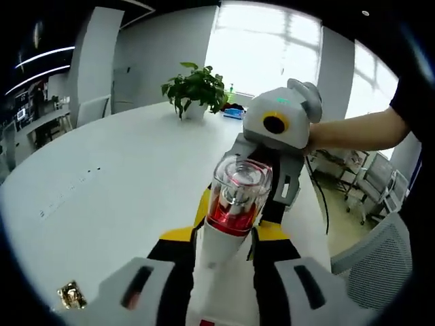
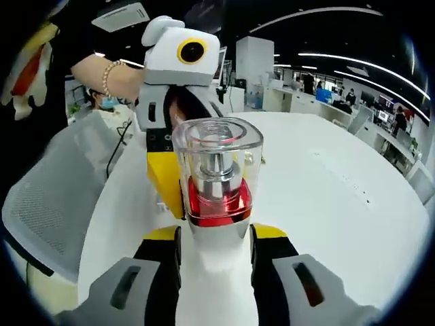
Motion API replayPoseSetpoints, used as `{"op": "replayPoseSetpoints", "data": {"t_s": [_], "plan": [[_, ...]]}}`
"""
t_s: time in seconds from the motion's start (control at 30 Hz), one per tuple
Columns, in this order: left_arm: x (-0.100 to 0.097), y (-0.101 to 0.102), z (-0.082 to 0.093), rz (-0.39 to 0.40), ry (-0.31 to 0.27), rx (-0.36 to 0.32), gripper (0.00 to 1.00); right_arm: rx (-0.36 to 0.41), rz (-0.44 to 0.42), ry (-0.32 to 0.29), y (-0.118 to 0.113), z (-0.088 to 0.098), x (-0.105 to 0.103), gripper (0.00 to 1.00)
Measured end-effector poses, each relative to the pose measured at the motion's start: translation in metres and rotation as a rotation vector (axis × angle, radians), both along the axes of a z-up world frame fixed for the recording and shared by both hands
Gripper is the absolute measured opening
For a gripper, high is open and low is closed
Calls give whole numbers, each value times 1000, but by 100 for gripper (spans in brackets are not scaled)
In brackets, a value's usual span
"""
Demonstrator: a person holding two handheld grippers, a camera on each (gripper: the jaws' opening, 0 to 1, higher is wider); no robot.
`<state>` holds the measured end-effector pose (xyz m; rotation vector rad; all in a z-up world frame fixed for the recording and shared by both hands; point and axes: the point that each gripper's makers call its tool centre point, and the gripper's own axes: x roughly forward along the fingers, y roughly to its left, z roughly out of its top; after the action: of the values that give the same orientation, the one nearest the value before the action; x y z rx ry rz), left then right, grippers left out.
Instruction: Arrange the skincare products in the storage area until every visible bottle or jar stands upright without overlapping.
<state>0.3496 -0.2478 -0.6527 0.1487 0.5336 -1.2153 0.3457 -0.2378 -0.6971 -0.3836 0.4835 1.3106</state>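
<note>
Mostly white table (image 1: 122, 176), office room

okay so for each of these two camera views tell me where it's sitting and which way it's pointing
Left gripper view: rides on the left gripper, looking along its jaws at the pump bottle, the white table, a potted plant and windows; a person's forearm shows.
Right gripper view: rides on the right gripper, facing across the bottle toward the person's wrist and a mesh chair.
Shared: the bottle, table and opposite gripper, so the cameras face each other.
</note>
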Motion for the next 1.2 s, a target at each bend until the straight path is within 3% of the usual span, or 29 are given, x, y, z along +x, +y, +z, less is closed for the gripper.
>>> {"op": "replayPoseSetpoints", "data": {"t_s": [0.27,0.37,0.57,0.93,1.2], "plan": [[-4,12,6,64,12,-10,48,7,-109,15,4,4,-11,62],[-5,24,9,119,39,-28,59,79,-181,47,4,11,-10,69],[-11,46,4,194,56,-5,67,61,-240,48,-1,8,-18,79],[-26,80,-6,273,79,27,74,63,-299,55,1,9,-34,90],[-38,103,-7,342,91,59,87,75,-324,48,5,14,-49,94]]}}
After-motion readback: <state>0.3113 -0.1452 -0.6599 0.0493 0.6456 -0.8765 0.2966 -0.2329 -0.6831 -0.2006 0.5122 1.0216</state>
